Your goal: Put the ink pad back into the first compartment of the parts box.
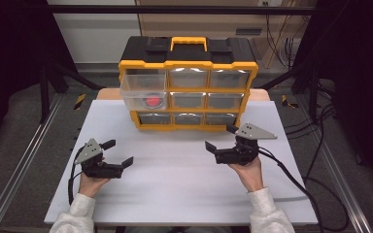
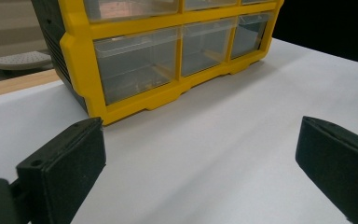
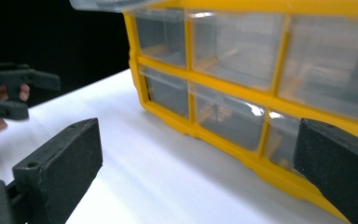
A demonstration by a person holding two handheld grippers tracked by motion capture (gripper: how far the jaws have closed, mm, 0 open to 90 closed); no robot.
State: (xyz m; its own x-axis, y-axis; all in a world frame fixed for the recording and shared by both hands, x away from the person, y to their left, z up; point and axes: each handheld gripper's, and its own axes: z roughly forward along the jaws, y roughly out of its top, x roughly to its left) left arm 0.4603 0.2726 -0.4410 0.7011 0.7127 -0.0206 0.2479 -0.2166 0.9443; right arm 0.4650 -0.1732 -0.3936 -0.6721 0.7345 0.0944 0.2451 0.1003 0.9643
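A yellow and black drawer cabinet (image 1: 188, 82) stands at the far edge of the desk (image 1: 175, 184), centred. Its top-left drawer (image 1: 143, 91) is pulled out and holds a red object (image 1: 153, 101); the other drawers sit flush. Left gripper (image 1: 116, 153) rests near the left edge, jaws spread, holding nothing. Right gripper (image 1: 219, 138) sits just before the cabinet's right lower corner, jaws likewise spread and empty.
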